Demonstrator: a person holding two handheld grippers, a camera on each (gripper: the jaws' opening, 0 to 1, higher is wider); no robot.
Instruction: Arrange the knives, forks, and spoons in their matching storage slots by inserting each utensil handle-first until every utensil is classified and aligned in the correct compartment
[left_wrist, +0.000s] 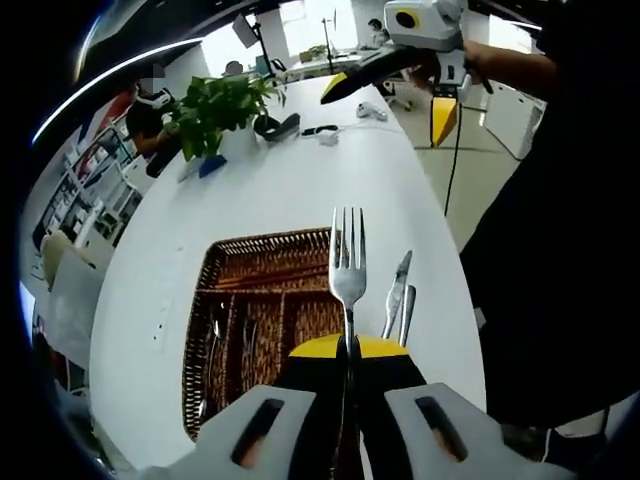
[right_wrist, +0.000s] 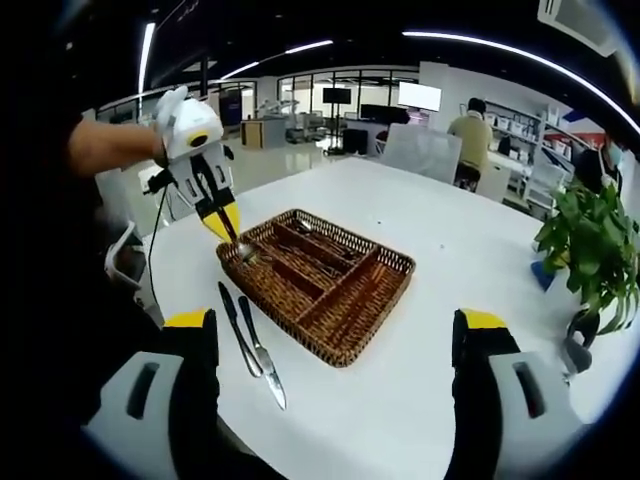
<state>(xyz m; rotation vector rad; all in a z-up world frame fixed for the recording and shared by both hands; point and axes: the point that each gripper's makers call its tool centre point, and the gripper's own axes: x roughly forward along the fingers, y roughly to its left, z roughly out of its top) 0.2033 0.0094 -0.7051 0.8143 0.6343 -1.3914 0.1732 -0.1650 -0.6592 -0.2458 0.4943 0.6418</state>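
Resting on the white tabletop (right_wrist: 470, 250), the wicker tray (right_wrist: 395, 265) waits with two knives (right_wrist: 255, 345) just beside it, while the left gripper (left_wrist: 348, 345), jaws clamped on a fork (left_wrist: 347, 268), holds it over the tray's edge, tines pointing away, and the right gripper (right_wrist: 330, 340) hangs well back, jaws wide apart.

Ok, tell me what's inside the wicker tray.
The wicker tray has long divided slots. A few utensils lie in one side slot; others look bare. The left gripper and its fork cover the near edge.
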